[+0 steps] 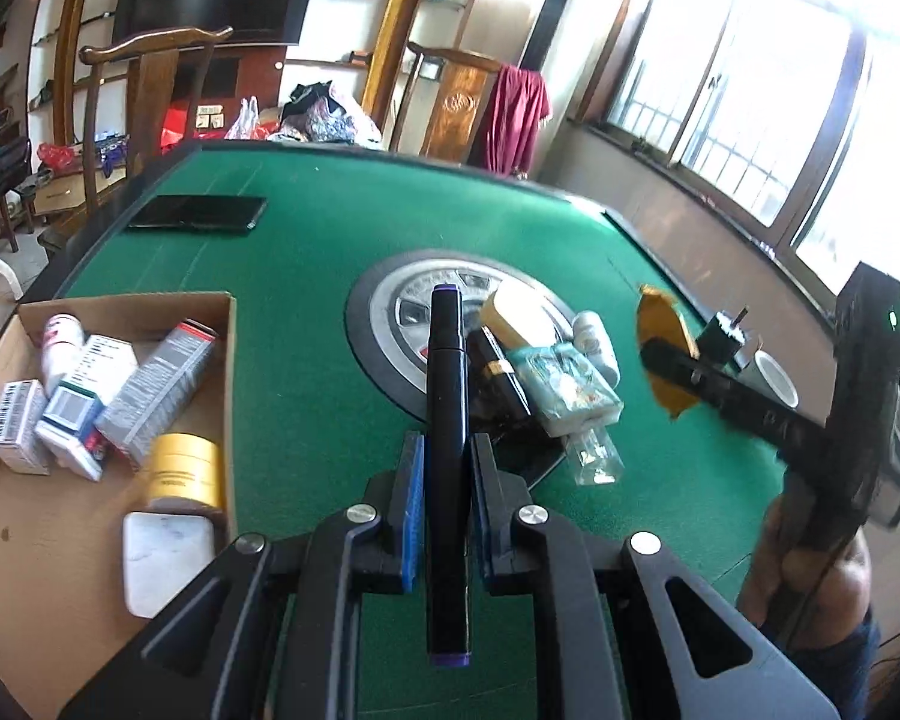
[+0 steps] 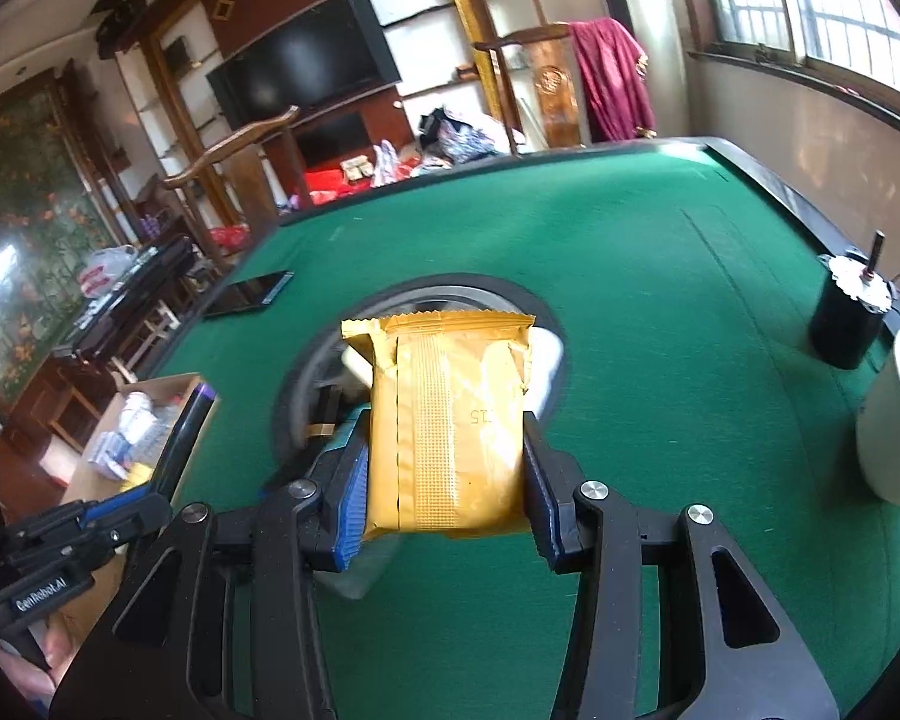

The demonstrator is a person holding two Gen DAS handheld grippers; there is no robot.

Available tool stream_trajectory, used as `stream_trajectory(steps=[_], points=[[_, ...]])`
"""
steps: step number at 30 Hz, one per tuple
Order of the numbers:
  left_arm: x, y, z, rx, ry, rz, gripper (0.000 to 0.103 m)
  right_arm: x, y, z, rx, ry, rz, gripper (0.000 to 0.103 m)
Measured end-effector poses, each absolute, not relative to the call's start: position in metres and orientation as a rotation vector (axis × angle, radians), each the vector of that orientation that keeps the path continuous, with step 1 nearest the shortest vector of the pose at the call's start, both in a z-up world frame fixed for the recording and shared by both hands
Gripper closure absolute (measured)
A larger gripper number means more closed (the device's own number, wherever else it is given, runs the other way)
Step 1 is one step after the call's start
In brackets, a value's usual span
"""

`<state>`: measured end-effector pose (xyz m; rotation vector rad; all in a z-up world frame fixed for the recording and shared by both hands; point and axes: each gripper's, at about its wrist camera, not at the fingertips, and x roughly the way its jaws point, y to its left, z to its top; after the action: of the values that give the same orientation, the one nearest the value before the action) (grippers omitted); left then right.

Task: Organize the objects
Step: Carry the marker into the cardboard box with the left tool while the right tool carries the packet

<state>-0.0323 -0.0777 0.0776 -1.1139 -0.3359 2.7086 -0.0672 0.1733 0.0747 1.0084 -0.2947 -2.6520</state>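
Note:
My left gripper [image 1: 444, 462] is shut on a black marker [image 1: 446, 420] with purple ends, held above the green table [image 1: 306, 360]. In the right wrist view this marker [image 2: 186, 432] and the left gripper [image 2: 144, 495] show at the lower left. My right gripper [image 2: 444, 474] is shut on a yellow foil packet [image 2: 450, 426], lifted over the table; that packet [image 1: 663, 348] and the right gripper [image 1: 672, 360] show at the right in the left wrist view. A pile of small items [image 1: 546, 372] lies on the round centre plate [image 1: 390, 312].
A cardboard box [image 1: 222, 324] at the left holds several medicine cartons, a yellow jar [image 1: 186, 468] and a white case. A black phone [image 1: 198, 213] lies at the far left. A black motor [image 2: 849, 318] and a white cup [image 2: 897, 414] stand at the right edge.

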Motion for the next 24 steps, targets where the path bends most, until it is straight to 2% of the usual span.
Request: stream_trajectory(steps=[13, 24], points=[[0.021, -0.168, 0.093, -1.024, -0.488, 2.804, 0.09, -0.006, 0.055, 0.076, 0.96, -0.226, -2.461, 0.059], [0.07, -0.273, 0.065, -1.194, -0.627, 2.928, 0.09, 0.036, -0.068, 0.082, 0.975, 0.008, -2.246, 0.059]])
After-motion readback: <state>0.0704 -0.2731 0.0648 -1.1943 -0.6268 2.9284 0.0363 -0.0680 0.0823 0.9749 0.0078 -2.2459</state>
